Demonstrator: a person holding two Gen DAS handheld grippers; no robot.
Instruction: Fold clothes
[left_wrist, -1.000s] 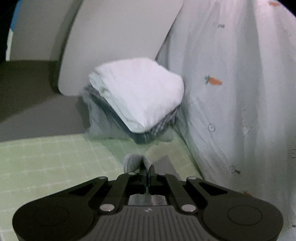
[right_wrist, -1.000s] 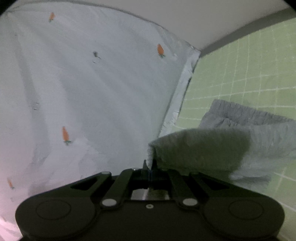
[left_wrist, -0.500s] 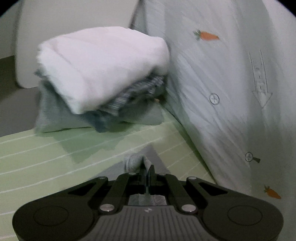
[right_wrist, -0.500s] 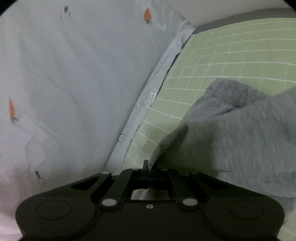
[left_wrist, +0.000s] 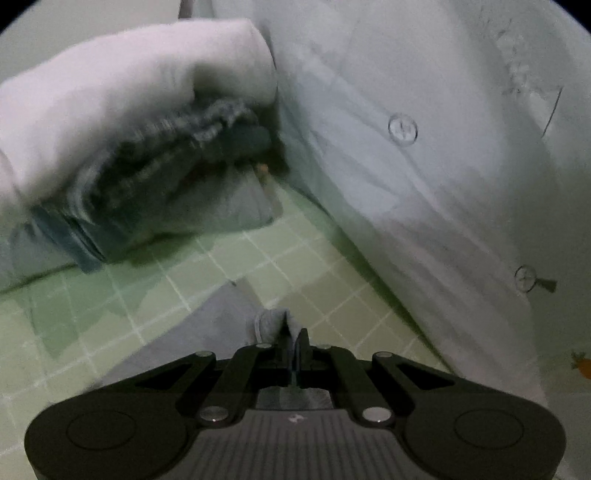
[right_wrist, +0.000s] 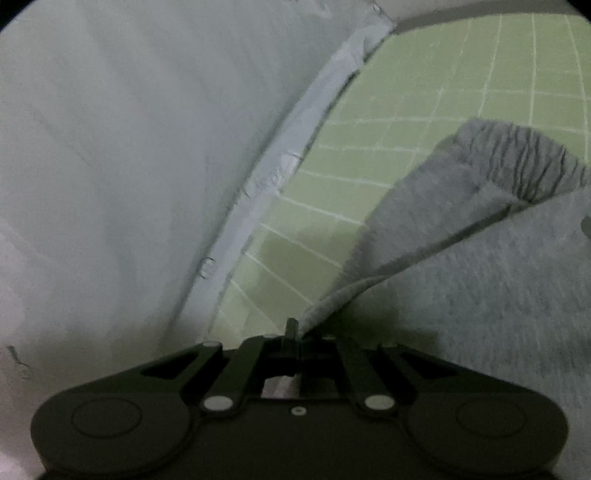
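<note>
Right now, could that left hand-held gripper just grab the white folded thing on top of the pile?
Probably not as things stand. The left hand-held gripper is already shut on a corner of the grey garment. The folded white cloth lies ahead across bare green mat, so nothing blocks the way.

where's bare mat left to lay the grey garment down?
Bare green grid mat shows in a wedge between the folded stack and the pale buttoned carrot-print shirt. In the right wrist view, a larger patch lies between that shirt's edge and the grey garment. It is crowded by the stack, where shirt and pile meet.
</note>
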